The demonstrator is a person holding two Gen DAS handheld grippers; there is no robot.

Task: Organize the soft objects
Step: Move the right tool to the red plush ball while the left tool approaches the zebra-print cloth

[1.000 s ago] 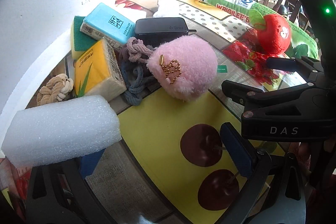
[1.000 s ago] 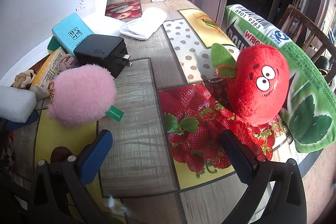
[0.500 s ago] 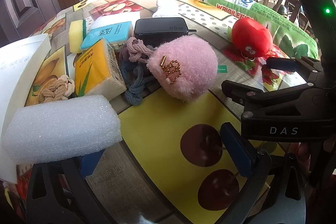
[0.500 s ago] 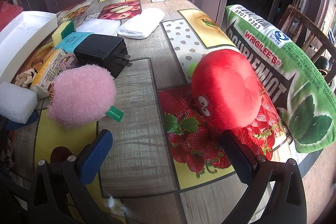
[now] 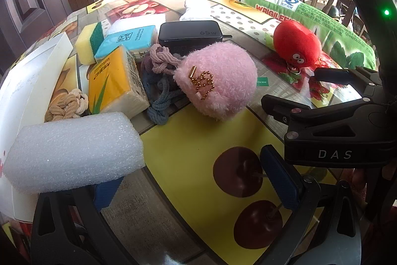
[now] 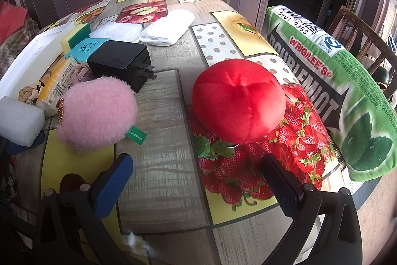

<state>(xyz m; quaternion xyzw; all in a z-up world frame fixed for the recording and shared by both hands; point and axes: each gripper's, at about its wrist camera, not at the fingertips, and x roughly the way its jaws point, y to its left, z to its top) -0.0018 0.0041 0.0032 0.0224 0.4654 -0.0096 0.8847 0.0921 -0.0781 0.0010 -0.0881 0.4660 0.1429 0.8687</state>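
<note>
- Both tongs wide open and holding nothing: right gripper (image 6: 196,180) sits low with the red plush tomato (image 6: 238,101) just ahead of its spread fingers; left gripper (image 5: 191,180) has the white foam block (image 5: 72,153) resting over its left finger, not pinched.
- For a clean pick, I'd say the right one should straddle the tomato's widest part and close gently; plush squashes, and the metal ring under it could snag.
- It lies face-down on the strawberry panel of the tablecloth (image 6: 161,180), close beside the green gum-pack pillow (image 6: 347,101).
- Near count: one foam block, one pink fuzzy pouch (image 5: 218,81) with a bead chain.
- Middle: three knotted hair ties, beige (image 5: 67,103), blue (image 5: 158,101), mauve (image 5: 161,60); two tissue packs, yellow (image 5: 114,83) and blue (image 5: 129,40).
- Farther: one black charger (image 6: 119,61), hard, so leave it; one yellow-green sponge (image 5: 89,41); one folded white cloth (image 6: 168,27).
</note>
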